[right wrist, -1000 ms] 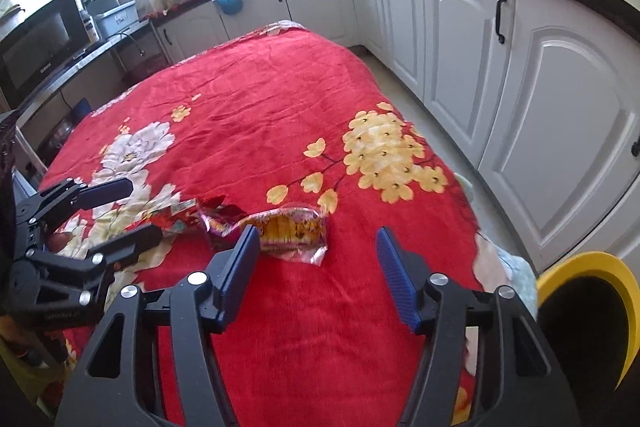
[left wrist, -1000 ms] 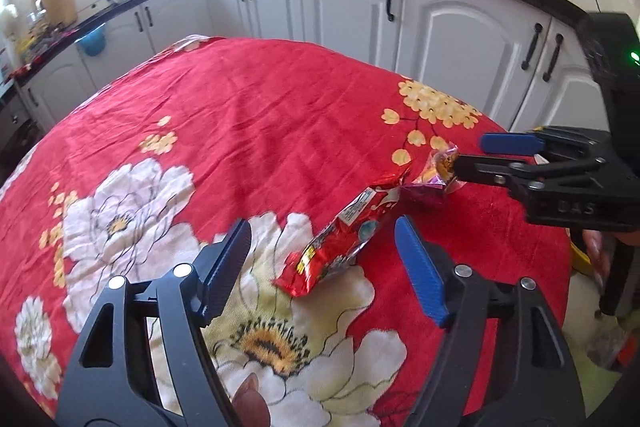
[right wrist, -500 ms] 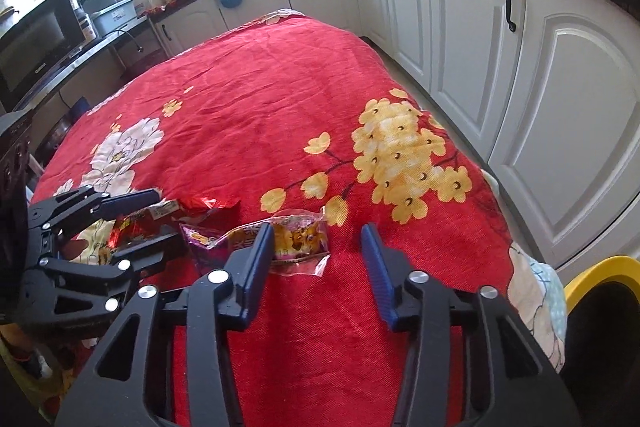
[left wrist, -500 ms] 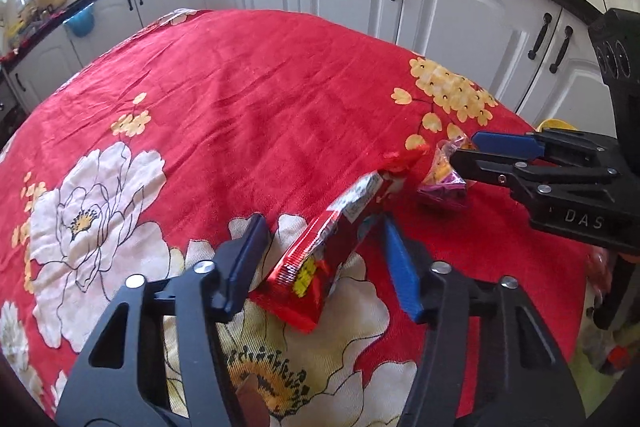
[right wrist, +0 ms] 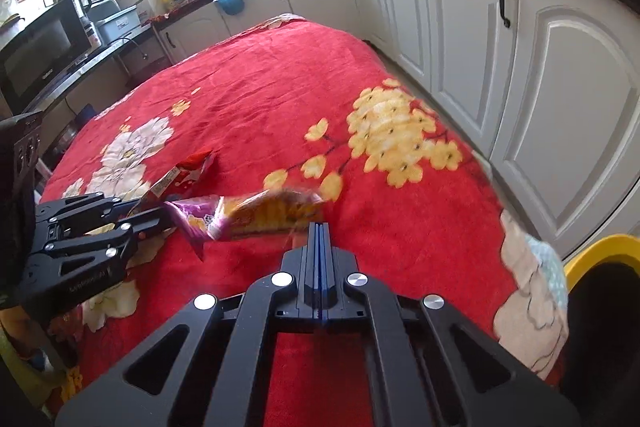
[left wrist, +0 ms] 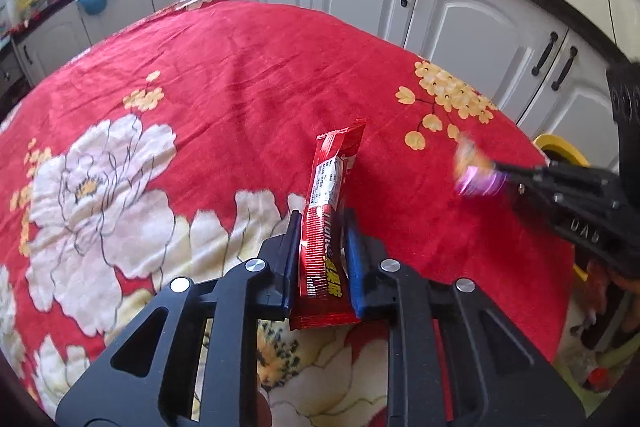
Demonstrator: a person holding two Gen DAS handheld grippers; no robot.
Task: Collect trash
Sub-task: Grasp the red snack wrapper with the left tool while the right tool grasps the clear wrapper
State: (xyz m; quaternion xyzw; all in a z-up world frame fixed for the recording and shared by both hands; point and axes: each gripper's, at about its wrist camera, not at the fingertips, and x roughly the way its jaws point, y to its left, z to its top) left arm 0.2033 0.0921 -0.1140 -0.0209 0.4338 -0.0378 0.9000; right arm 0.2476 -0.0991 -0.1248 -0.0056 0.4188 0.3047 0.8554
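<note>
Red foil is now clamped in my left jaws [left wrist: 322, 259]: they have just closed on the red wrapper [left wrist: 330, 211], lifting its end off the desk [left wrist: 240, 79]. My right jaws [right wrist: 319, 227] have just pinched the purple-and-yellow wrapper [right wrist: 256, 213]; both pieces look ready for the yellow bin [right wrist: 600, 251].

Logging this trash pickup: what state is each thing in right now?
Left gripper: jaws just closed, shut on the red wrapper.
Red wrapper: clamped near one end, free end sticking out above the tablecloth.
Right gripper: jaws just closed, shut on the purple wrapper.
Purple wrapper: pinched by its edge, blurred.
Yellow bin: beside the table, open top.
Cabinet doors: closed.
</note>
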